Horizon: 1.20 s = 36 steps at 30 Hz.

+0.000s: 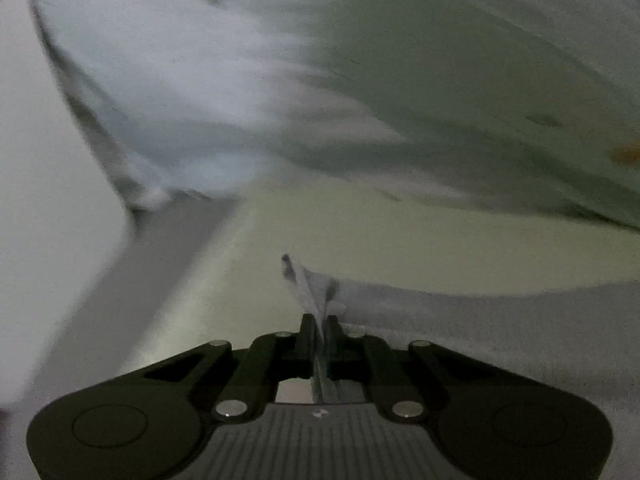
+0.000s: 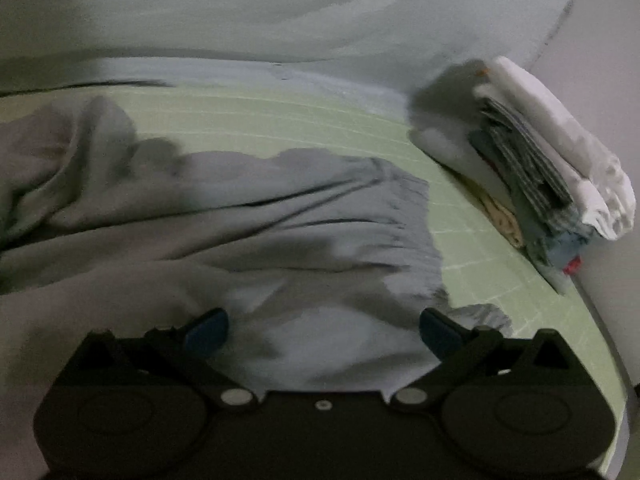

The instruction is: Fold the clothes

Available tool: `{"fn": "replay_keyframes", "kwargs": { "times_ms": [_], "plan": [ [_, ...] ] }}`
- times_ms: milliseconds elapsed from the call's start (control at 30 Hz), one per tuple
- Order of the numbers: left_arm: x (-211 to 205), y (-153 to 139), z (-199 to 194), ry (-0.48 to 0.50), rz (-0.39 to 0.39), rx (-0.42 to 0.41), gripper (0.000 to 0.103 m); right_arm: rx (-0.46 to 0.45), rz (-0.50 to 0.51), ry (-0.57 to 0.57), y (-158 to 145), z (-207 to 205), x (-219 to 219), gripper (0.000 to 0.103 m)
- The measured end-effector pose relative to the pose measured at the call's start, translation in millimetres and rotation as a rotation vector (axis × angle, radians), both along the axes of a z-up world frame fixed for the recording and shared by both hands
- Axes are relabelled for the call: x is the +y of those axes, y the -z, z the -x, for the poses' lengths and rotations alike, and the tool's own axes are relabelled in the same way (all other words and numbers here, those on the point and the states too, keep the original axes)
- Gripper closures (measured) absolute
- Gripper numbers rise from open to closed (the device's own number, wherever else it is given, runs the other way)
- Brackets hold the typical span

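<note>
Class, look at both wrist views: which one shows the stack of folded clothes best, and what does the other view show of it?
The right wrist view: the stack of folded clothes sits sharp on the green mat, its layers visible. The left wrist view is motion-blurred; no stack can be made out there.

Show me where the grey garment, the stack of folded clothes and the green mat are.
grey garment [image 2: 280,216]: right wrist view, on its wrinkled middle.
stack of folded clothes [image 2: 532,164]: right wrist view, on the layered edges at its side.
green mat [image 2: 472,248]: right wrist view, on a bare gridded patch between garment and stack.
</note>
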<state>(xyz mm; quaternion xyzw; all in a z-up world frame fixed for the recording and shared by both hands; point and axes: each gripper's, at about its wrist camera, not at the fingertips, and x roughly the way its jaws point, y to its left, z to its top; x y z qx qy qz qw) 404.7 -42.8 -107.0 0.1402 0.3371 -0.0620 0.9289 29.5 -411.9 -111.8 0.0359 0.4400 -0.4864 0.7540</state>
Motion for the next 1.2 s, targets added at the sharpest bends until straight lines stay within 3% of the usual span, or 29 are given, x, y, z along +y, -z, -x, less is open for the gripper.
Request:
{"fn": "replay_keyframes", "kwargs": {
  "times_ms": [133,200,233,267,333,433,600,733,900,967,1033,1133,1167,1200],
  "plan": [
    [42,-12,-46,-0.213,-0.010,-0.086,0.092,0.024,-0.020,-0.076,1,-18,19,0.000],
    [60,-19,-49,-0.305,0.007,-0.107,0.070,0.026,-0.034,-0.108,0,-25,25,0.000],
    [66,-22,-44,-0.335,0.031,-0.107,0.050,0.022,-0.041,-0.122,-1,-27,27,0.000],
    [72,-24,-39,-0.361,0.057,-0.104,0.039,0.016,-0.044,-0.129,-2,-28,28,0.000],
    [76,-24,-19,-0.359,0.120,-0.069,0.037,0.001,-0.045,-0.138,-4,-28,29,0.000],
    [52,-18,30,-0.267,0.148,0.024,0.026,-0.048,-0.053,-0.119,-12,-17,26,0.000],
    [12,-8,112,-0.112,0.193,0.178,0.021,-0.184,-0.107,0.016,-22,33,9,0.000],
    [-20,-5,176,-0.034,0.262,0.309,0.021,-0.343,-0.161,0.187,-24,98,-11,0.000],
    [-54,-20,240,0.044,0.348,0.374,0.021,-0.652,-0.299,0.428,-13,184,-43,0.000],
    [-65,-31,259,0.071,0.332,0.342,0.020,-0.800,-0.384,0.508,-2,212,-60,0.002],
    [-74,-39,276,0.073,0.316,0.310,0.019,-0.877,-0.441,0.545,7,225,-76,0.007],
    [-79,-50,302,0.036,0.316,0.293,0.019,-0.838,-0.462,0.483,14,222,-96,0.018],
    [-79,-53,309,0.024,0.319,0.291,0.019,-0.812,-0.459,0.445,15,218,-101,0.028],
    [-78,-56,317,0.011,0.319,0.288,0.019,-0.787,-0.453,0.406,15,214,-104,0.045]
  ]
}}
